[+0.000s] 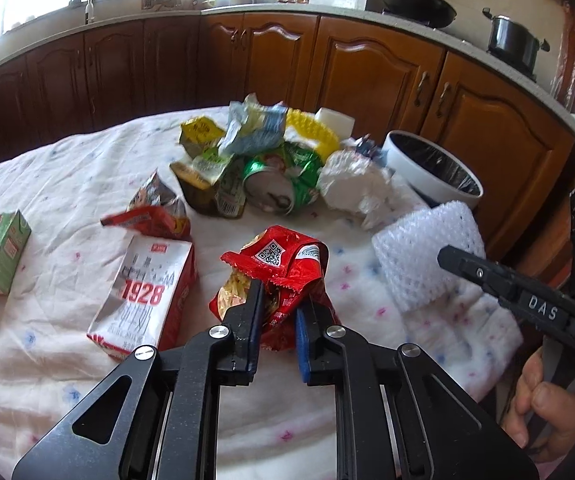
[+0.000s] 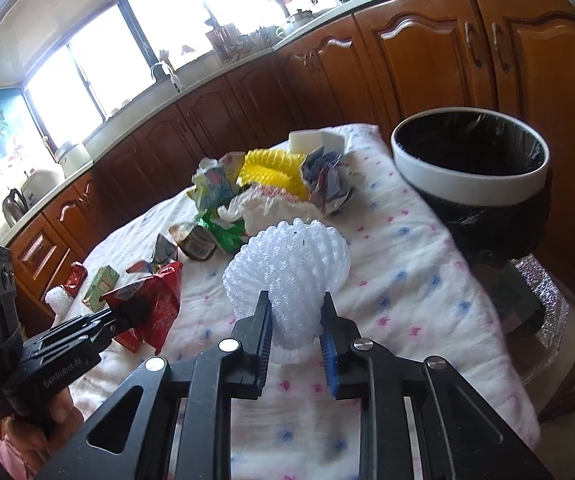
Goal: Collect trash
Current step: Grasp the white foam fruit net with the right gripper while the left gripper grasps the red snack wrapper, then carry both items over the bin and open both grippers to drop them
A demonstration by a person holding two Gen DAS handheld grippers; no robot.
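My left tool (image 1: 278, 300) pinches the red snack wrapper (image 1: 277, 276) just above the table (image 1: 67, 168): light, crinkly, slippery foil, best taken at a fold. My right tool (image 2: 294, 312) squeezes the soft, springy foam fruit net (image 2: 287, 264); the lined bin (image 2: 470, 168) stands near.

Right tongs (image 2: 295, 320) closed on white foam net (image 2: 287, 268) above the cloth-covered tabletop (image 2: 427, 280).

Foam net bulges out past both pads. Black-lined white-rimmed bin (image 2: 471, 172) stands at the tabletop's far right edge. Left tongs (image 2: 127, 312), lower left, grip a red wrapper (image 2: 159, 304). Mixed trash pile (image 2: 263, 188) lies beyond, near the cabinets.
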